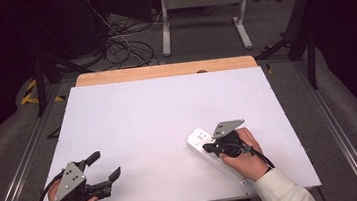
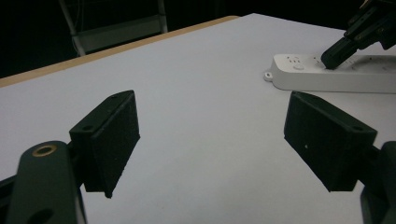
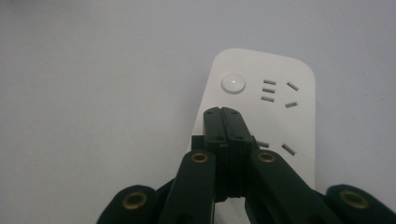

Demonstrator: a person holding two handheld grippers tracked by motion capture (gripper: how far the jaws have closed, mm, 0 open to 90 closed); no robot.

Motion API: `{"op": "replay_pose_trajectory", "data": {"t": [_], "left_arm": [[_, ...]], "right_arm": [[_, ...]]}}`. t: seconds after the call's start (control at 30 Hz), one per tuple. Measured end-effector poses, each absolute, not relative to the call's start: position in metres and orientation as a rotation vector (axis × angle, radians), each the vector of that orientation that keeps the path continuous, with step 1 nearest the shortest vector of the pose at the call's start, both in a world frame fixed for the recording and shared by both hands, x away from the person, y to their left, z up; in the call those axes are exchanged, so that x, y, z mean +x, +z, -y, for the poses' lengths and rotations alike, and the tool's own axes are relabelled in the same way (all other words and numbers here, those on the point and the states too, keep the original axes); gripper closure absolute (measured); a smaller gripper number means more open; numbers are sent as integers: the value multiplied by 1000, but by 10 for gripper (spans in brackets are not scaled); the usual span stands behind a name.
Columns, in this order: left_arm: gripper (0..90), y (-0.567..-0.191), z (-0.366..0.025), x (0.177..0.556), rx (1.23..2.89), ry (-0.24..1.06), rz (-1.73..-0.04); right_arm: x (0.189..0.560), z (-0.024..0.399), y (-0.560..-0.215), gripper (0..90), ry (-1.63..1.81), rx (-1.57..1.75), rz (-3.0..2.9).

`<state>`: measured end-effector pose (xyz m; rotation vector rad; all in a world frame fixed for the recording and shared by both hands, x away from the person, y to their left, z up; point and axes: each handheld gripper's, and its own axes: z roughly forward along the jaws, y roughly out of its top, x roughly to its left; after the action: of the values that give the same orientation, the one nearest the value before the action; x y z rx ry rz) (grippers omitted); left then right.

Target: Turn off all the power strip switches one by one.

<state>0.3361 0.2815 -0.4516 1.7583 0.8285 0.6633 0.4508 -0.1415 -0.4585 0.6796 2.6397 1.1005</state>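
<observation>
— Two grippers over one white table (image 1: 133, 120): what is each doing?

— At the lower right of the high view, the right gripper (image 1: 207, 149) sits on a white power strip (image 1: 198, 139), jaws pressed together with nothing between them. In the right gripper view the joined tips (image 3: 223, 112) rest just below the strip's round button (image 3: 233, 83), beside the socket slots.

— Why closed?

— Probably to make one blunt point for pushing that button.

— And the left gripper (image 1: 104, 167)?

— Lower left of the high view, well apart from the strip, jaws wide apart and empty. In its own view the pads (image 2: 114, 140) frame bare tabletop, apparently kept clear of the work.
</observation>
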Motion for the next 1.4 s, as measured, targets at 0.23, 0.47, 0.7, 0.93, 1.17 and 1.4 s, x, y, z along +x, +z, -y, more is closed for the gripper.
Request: {"op": "replay_pose_trajectory", "data": {"t": [0.23, 0.47, 0.7, 0.93, 1.17, 1.4], "left_arm": [[186, -451, -282, 336, 1763, 670, -822], [186, -451, -282, 336, 1762, 668, -826], [186, -451, -281, 335, 1759, 663, -829], [186, -451, -281, 335, 1755, 663, -827], [186, -451, -281, 335, 1755, 664, -826], [186, -451, -281, 335, 1757, 666, -825]], "right_arm": [[451, 142, -460, 900, 1118, 696, -2634], [450, 142, -459, 900, 1108, 694, -2629], [450, 141, -459, 900, 1099, 692, -2636], [449, 140, -459, 900, 1082, 691, -2628], [449, 140, -459, 900, 1085, 697, -2629], [448, 139, -458, 900, 1073, 700, -2628]]}}
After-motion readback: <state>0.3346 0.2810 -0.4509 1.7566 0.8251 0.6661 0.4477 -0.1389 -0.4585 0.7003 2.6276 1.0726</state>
